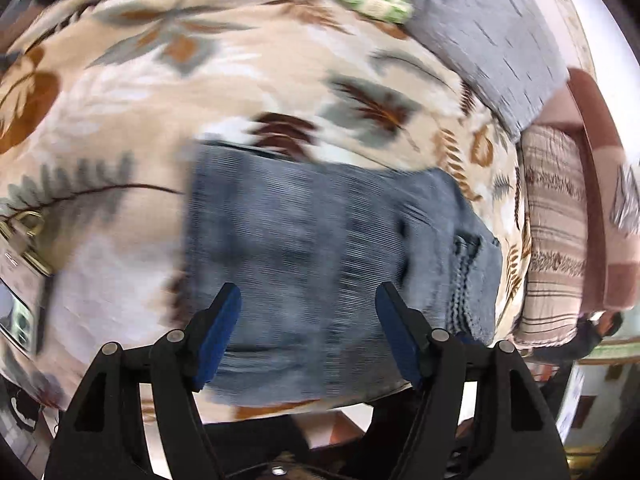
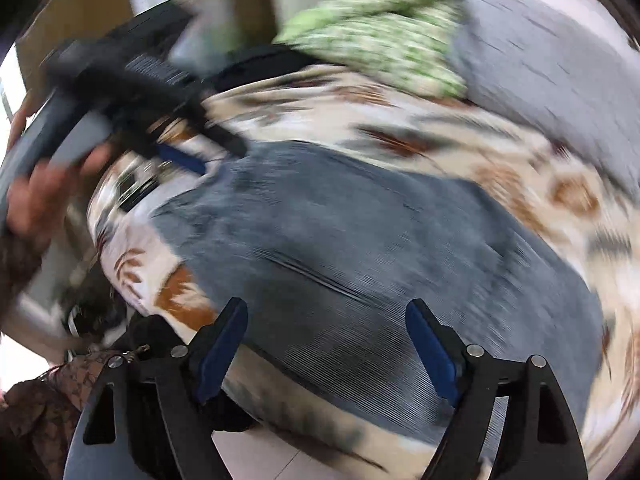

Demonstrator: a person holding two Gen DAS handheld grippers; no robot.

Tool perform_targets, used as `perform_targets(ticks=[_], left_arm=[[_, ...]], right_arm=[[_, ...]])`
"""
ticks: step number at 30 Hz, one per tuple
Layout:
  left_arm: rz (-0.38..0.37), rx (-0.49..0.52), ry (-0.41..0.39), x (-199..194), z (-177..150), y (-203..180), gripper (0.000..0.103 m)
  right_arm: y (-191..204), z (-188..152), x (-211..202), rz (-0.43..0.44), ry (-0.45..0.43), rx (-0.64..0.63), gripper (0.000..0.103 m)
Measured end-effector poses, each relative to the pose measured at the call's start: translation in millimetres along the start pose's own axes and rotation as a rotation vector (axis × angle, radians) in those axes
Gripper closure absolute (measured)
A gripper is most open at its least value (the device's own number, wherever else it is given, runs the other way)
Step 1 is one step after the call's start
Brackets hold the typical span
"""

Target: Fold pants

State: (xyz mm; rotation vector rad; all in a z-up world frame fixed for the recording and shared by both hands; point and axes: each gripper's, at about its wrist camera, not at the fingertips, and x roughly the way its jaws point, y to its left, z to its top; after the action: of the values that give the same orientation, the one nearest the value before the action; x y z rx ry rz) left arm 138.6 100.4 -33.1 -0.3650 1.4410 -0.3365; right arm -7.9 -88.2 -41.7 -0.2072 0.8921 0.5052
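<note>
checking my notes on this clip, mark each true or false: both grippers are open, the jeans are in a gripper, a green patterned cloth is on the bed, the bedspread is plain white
1. Both grippers are open. True: the left gripper and right gripper each show spread jaws.
2. A gripper holds the jeans. False: they lie on the bedspread, gripped by neither.
3. A green patterned cloth lies on the bed. True.
4. The bedspread is plain white. False: it has a leaf print.

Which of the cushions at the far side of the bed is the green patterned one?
The green-and-white patterned cushion lies against the left of the plain grey pillow. The striped beige cushion is separate, at the right edge.
</note>
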Motion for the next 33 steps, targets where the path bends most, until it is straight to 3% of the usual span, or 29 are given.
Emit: perform_targets(ticks=[4,10,15,20,21,22,24,25,26,27,29,33], left_arm=[[-0.054,-0.052,0.058,3.2,23.7,49.6,0.034],[-0.109,-0.045,0.094,17.3,55.1,70.0,0.034],[-0.090,0.010,0.137,38.3,73.3,63.1,0.033],[-0.124,0.065,0.144,48.2,80.7,54.8,0.017],[-0.128,0.086,0.143,49.2,79.6,52.7,0.017],[-0.145,0.115,0.137,48.7,77.3,49.4,0.017],[-0.196,0.129,0.132,46.4,72.5,46.4,0.042],[-0.235,0.133,0.148,46.6,70.0,44.2,0.073],[-0.261,0.136,0.163,46.4,68.0,40.8,0.086],[-0.253,0.145,0.149,43.5,66.1,37.3,0.086],[-0.219,0.178,0.102,32.8,63.0,25.9,0.089],[-0.227,0.188,0.046,8.6,58.6,7.4,0.094]], right_arm=[[60.6,14.4,27.6,-0.030,-0.011,-0.168,0.019],[128.0,14.2,67.3,-0.139,-0.004,-0.411,0.019],[143.0,8.7,93.6,-0.271,0.011,-0.518,0.019],[141.0,17.3,99.1,-0.286,-0.022,-0.532,0.021],[139.6,20.0,99.8,-0.282,-0.025,-0.532,0.027],[137.7,22.3,99.8,-0.276,-0.026,-0.528,0.044],[131.8,29.9,98.3,-0.251,-0.027,-0.511,0.061],[130.1,31.9,95.1,-0.248,-0.037,-0.510,0.067],[128.8,32.9,91.2,-0.248,-0.050,-0.515,0.072],[128.7,33.3,88.3,-0.249,-0.059,-0.517,0.080],[128.3,34.5,79.4,-0.262,-0.085,-0.524,0.082],[117.5,38.6,54.8,-0.267,-0.142,-0.471,0.084]])
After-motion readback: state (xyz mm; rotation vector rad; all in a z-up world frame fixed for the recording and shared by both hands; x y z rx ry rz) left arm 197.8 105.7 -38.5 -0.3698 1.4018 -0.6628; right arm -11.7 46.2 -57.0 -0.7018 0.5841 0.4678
